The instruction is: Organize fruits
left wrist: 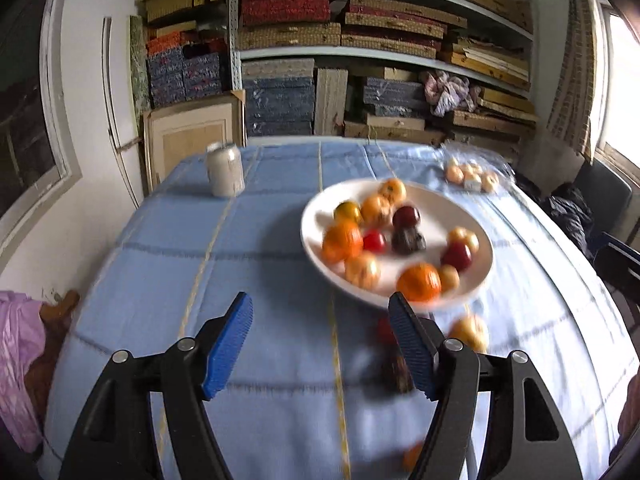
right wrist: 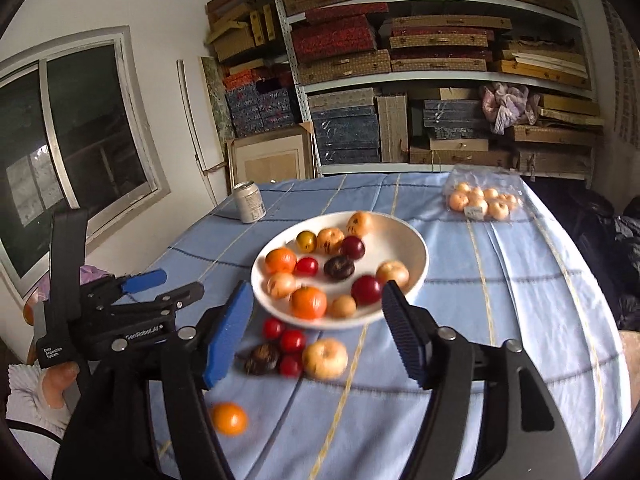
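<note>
Fruit fills the white plate in the middle of the counter, which is covered with a blue checked cloth: oranges, dark plums, small red fruits and pale yellow ones lie spread across it. Both tools stand with their blue-padded jaws apart and nothing between them. The right tool hangs over the near edge of the plate, and just below its gap, on the cloth, sits a loose cluster: three small red fruits, a dark plum and a pale yellow apple-like fruit, touching or nearly so. A single orange lies nearer still, apart from the cluster, by the right tool's left finger. The left tool points at the plate's near left rim; from the right wrist view it shows at the left, held in a person's hand. Farther off, a drink can stands at the far left of the counter, and a clear bag of pale fruits lies at the far right.
</note>
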`<state>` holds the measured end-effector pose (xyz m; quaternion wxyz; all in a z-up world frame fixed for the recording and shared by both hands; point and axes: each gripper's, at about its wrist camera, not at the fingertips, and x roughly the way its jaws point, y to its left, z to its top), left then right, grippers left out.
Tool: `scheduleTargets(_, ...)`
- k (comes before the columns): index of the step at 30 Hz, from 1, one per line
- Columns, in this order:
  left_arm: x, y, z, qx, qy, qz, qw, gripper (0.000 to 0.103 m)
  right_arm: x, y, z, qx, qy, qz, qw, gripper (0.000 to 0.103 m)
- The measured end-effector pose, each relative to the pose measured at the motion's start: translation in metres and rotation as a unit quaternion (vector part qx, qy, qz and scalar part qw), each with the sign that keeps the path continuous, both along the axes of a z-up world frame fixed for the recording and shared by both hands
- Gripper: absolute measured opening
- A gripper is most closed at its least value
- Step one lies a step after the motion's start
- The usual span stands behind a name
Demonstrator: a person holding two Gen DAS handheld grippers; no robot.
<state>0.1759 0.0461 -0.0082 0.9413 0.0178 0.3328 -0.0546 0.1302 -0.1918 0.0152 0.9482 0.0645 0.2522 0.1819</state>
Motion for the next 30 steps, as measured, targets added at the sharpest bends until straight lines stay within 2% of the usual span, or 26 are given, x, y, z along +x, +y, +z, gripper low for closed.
scheduleTargets(7,-0.051,-0.016,-0.033,0.003,0.024,-0.034,0.9991,0.071,-0.041,-0.009,-0.042,-0.003,0.016,0.006,1.0,0.067)
scheduleTargets(14,-0.071,-0.038,-0.054,-0.003,0.042,-0.059,0.9974,0.071,-0.045,-0.018,-0.08,0.016,0.047,0.003,0.999,0.067)
scheduleTargets(30,-0.053,-0.049,-0.076,-0.009,0.078,-0.057,0.9953,0.071,-0.034,-0.026,-0.087,0.039,0.068,0.004,0.997,0.071)
